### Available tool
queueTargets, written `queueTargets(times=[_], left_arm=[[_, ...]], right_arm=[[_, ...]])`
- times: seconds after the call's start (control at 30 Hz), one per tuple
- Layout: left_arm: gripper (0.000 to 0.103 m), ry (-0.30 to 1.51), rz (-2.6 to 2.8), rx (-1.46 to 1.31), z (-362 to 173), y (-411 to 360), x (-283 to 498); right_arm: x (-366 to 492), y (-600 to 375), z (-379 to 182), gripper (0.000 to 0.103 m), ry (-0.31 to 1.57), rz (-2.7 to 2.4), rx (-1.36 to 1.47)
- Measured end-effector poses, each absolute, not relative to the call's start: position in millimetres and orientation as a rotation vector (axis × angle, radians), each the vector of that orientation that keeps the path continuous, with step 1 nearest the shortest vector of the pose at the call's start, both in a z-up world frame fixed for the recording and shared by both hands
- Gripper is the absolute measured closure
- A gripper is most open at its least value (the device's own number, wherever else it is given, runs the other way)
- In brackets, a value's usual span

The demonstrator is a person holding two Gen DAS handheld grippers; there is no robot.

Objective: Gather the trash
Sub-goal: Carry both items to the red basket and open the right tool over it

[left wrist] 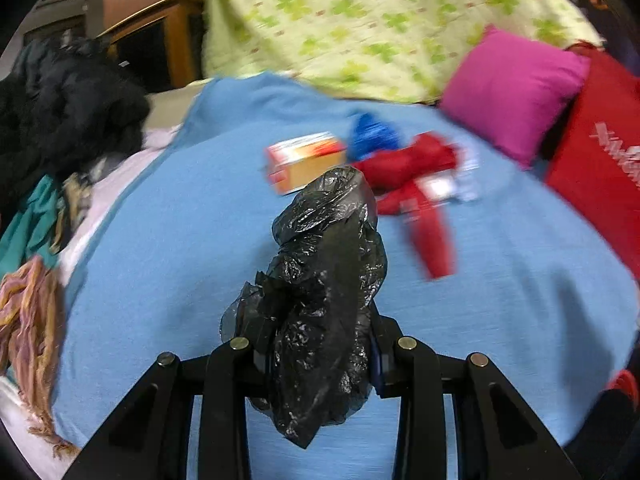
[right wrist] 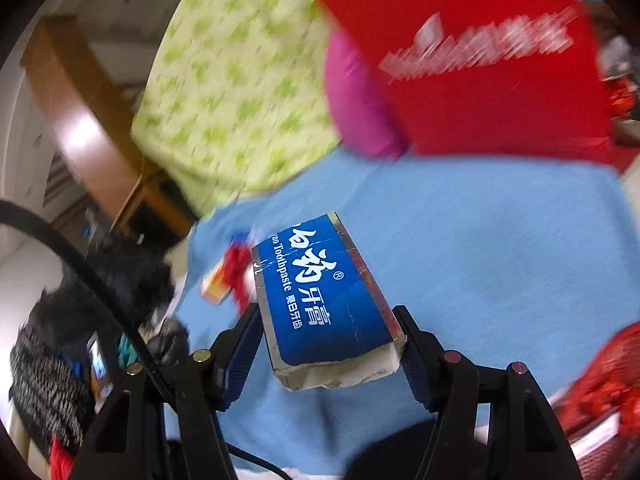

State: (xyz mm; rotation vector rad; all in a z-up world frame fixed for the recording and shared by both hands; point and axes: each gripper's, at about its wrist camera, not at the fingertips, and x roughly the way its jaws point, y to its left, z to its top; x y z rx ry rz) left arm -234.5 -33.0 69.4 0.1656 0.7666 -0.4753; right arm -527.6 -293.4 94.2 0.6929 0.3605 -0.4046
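Trash on both sides now. Left gripper (left wrist: pixel 320 344) is clamped on a crumpled black bag (left wrist: pixel 324 280), which stands up between the fingers above the blue sheet (left wrist: pixel 160 240). Right gripper (right wrist: pixel 328 344) pinches a blue toothpaste box (right wrist: pixel 320 292) across its width, lifted clear of the same sheet. Further out on the sheet lie an orange-and-white box (left wrist: pixel 304 160), a blue scrap (left wrist: pixel 372 136) and red wrappers (left wrist: pixel 416 184), bunched close together, possibly touching; motion blur makes that hard to call. Pink pillow (left wrist: pixel 516 92) and red bag (left wrist: pixel 600 152) sit at the far right.
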Motion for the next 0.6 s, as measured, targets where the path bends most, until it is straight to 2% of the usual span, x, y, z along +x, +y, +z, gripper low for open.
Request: queueTargets(times=[0.2,0.4,0.6], left_arm=[[0.067,0.73,-0.724,0.161,113,-110,-292],[0.067,0.724,-0.973,0.23,133,-183,-369],[0.067,0.739,-1.151,0.315,130,-241,-437]], right_arm=[[-632,-328,104,0.035,0.312,-0.653,0.662],[-728,-348,49,0.035,0.394,-0.873,0.76],[-757,-349,-2,0.035,0.493,-0.94,0.803]])
